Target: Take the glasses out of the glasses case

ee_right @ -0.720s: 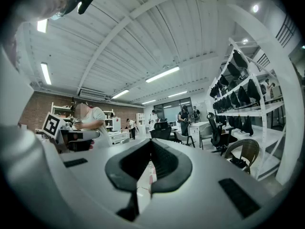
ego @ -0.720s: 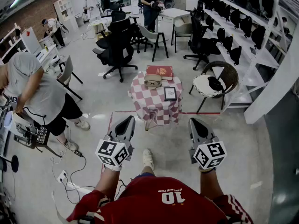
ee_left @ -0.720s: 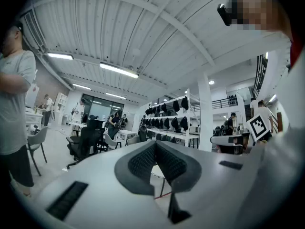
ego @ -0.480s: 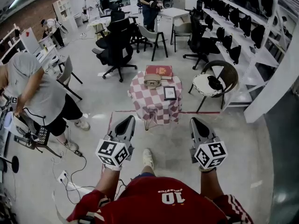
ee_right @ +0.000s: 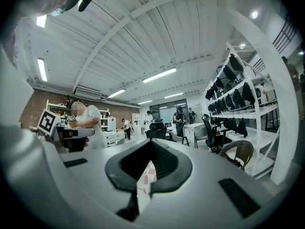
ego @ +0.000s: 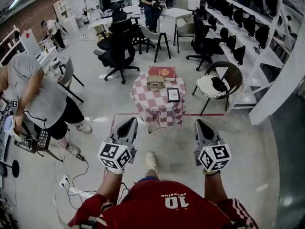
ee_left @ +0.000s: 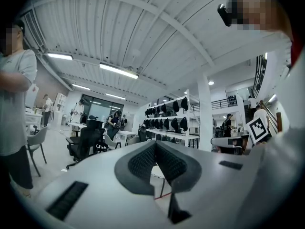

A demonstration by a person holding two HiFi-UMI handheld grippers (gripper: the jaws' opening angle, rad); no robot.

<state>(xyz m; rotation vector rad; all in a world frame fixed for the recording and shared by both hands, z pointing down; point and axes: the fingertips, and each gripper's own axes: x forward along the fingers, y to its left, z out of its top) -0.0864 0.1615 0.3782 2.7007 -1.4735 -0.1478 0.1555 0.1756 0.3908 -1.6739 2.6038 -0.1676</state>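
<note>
Moved: right tool (ego: 199,124) slightly rightward.
Left tool (ego: 131,122): jaws together, empty.
Right tool: jaws together, empty.
Glasses case (ego: 156,82): on counter (ego: 143,101), well apart.

Checked cloth table cover (ego: 143,101), matt grey plastic left tongs (ego: 130,124), woven wicker chair (ego: 233,73), smooth floor (ego: 95,106)

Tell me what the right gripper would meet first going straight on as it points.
Probably the checkered-cloth table: the right gripper, jaws shut, points toward it, and its own view shows the cloth just below its tips. Depth and height are unclear; it might pass above.
</note>
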